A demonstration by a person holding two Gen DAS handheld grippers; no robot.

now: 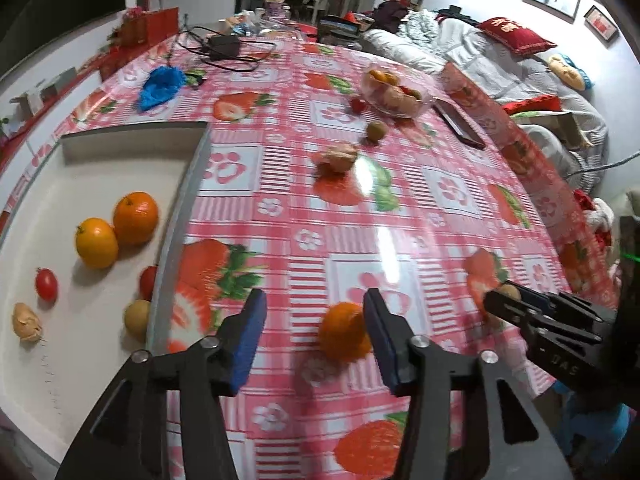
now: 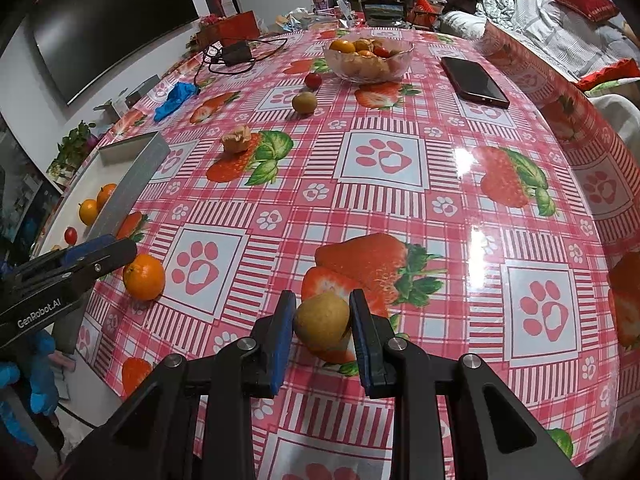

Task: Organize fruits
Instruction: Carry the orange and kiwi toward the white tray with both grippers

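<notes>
My left gripper (image 1: 314, 308) is open over the strawberry-print tablecloth. An orange (image 1: 345, 334) lies on the cloth between its blue pads, close to the right pad and clear of the left one. In the right wrist view that orange (image 2: 144, 277) sits just past the left gripper's (image 2: 100, 252) tip. My right gripper (image 2: 322, 320) is shut on a yellow-brown kiwi-like fruit (image 2: 322, 322), held low over the cloth. At the left stands a white tray (image 1: 176, 208) with a grey rim. It holds two oranges (image 1: 136, 218), cherry tomatoes (image 1: 46, 284), a kiwi (image 1: 137, 318) and a tan lumpy fruit (image 1: 27, 322).
A glass bowl (image 2: 368, 60) of mixed fruit stands at the far side. Before it lie a cherry tomato (image 2: 313, 79), a kiwi (image 2: 304, 103) and a tan lumpy fruit (image 2: 237, 139). A phone (image 2: 474, 82) lies right of the bowl; a blue cloth (image 1: 160, 86) and a cabled charger (image 1: 224, 46) lie far left.
</notes>
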